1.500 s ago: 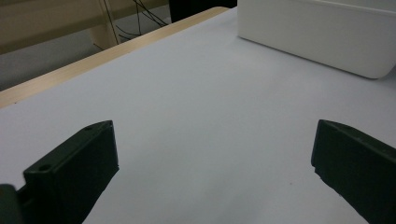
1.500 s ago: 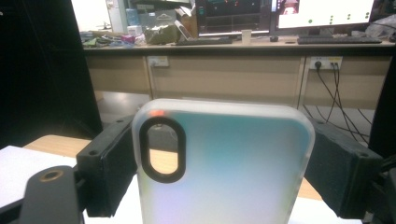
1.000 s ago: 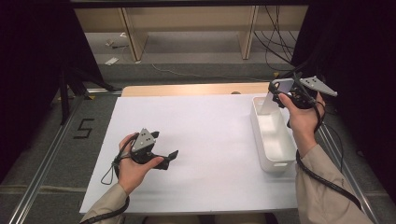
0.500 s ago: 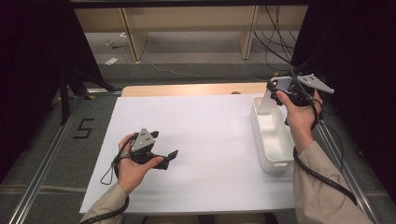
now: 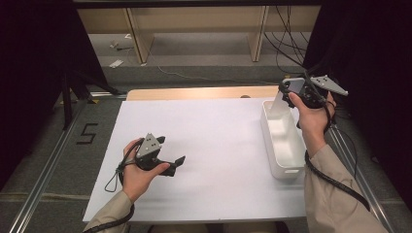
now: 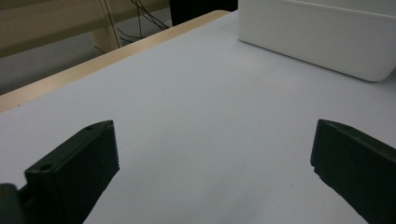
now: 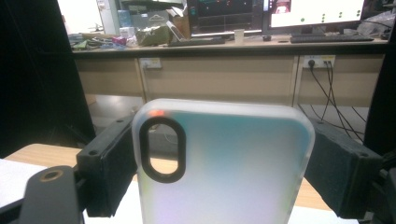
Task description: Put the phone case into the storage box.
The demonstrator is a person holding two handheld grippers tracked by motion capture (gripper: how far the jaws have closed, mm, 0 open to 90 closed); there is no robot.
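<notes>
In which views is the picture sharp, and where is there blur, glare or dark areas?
High view: the white table is evenly lit, both sides beyond it fall into black, and the phone case looks faint above the white bin. Left gripper view: the near jaws are soft, the table plain. Right gripper view: the case is close and hazy, and the bright monitors are washed out.

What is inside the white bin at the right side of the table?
The white bin looks bare inside, as far as the high view shows. The phone case, clamped in the right tongs, hangs over its far end and covers a small part there.
</notes>
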